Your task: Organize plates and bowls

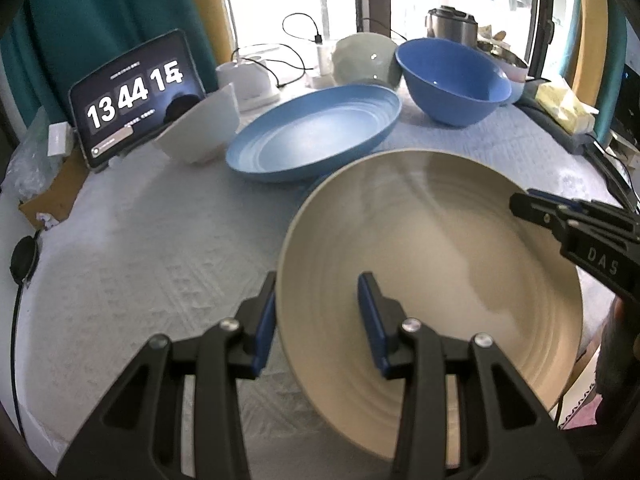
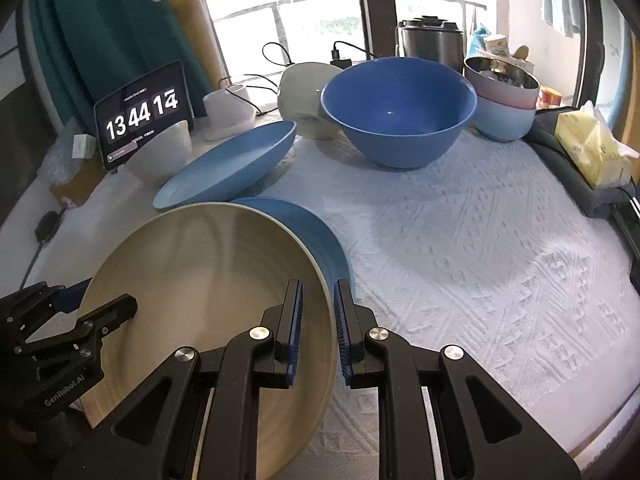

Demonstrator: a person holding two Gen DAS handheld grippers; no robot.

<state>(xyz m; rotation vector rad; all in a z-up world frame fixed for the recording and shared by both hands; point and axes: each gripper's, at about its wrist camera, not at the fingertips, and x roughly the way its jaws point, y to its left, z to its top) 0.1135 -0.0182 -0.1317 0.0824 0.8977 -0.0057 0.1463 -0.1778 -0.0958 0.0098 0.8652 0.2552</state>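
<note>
A large beige plate (image 1: 432, 264) (image 2: 208, 280) is held tilted above the table, over a blue plate (image 2: 316, 236). My left gripper (image 1: 316, 316) straddles the beige plate's left rim with its jaws wide apart, open. My right gripper (image 2: 316, 320) is shut on the beige plate's right rim; it also shows in the left wrist view (image 1: 520, 204). Another blue plate (image 1: 316, 132) (image 2: 228, 164) leans further back. A white bowl (image 1: 200, 128) (image 2: 160, 156), a pale green bowl (image 1: 364, 60) (image 2: 300, 96) and a big blue bowl (image 1: 452, 80) (image 2: 396, 112) stand behind.
A tablet showing a clock (image 1: 132, 96) (image 2: 140, 112) stands at the back left. Stacked pastel bowls (image 2: 504, 104), a metal pot (image 2: 432, 40) and a yellow tissue pack (image 2: 596, 148) (image 1: 564, 108) sit at the back right. A white textured cloth (image 2: 480, 260) covers the table.
</note>
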